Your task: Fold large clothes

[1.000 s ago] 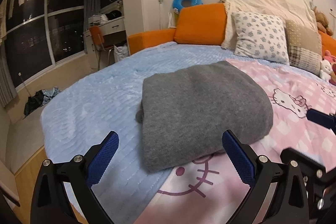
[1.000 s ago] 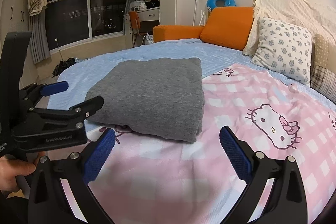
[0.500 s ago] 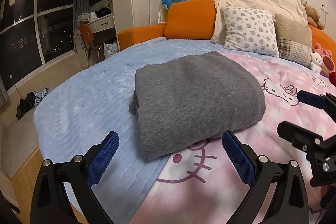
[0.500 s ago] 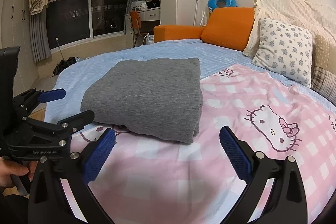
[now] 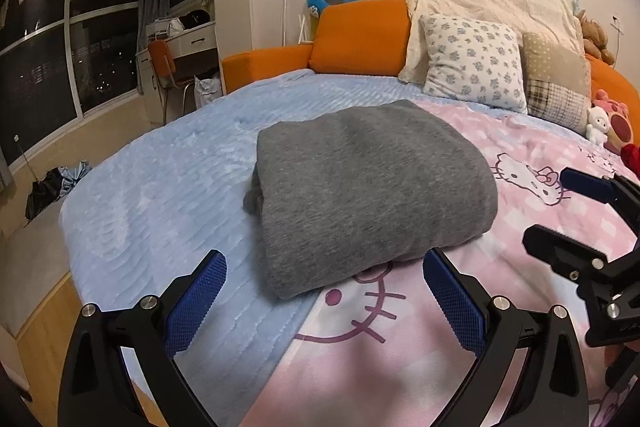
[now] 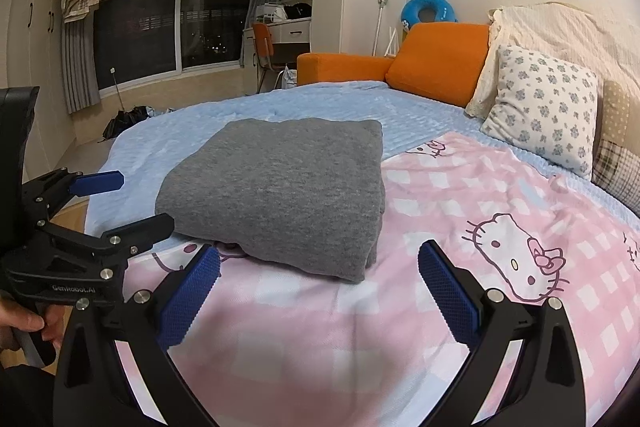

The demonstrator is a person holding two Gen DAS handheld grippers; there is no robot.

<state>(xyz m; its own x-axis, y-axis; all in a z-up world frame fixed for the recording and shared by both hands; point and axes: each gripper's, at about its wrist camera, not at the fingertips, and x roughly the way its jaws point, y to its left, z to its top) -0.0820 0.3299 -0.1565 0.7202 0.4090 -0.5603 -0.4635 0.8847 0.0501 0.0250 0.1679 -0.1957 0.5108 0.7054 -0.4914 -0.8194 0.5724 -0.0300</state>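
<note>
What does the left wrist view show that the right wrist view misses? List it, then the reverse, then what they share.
Only the left wrist view: plush toys at the bed's far right, and the right gripper seen from the side.

Only the right wrist view: white cupboard doors on the left wall, and the left gripper with the hand holding it.

Both: the folded grey garment, straddling the blue blanket and the pink Hello Kitty cover; both grippers open, holding nothing.

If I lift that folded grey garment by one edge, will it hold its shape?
Probably not. The grey garment is soft knit in stacked layers with rounded, sagging edges, so one edge would likely peel up and the fold open. It looks thick, so fairly heavy for cloth. A loose bit at its left side may drag on the blue blanket.
</note>
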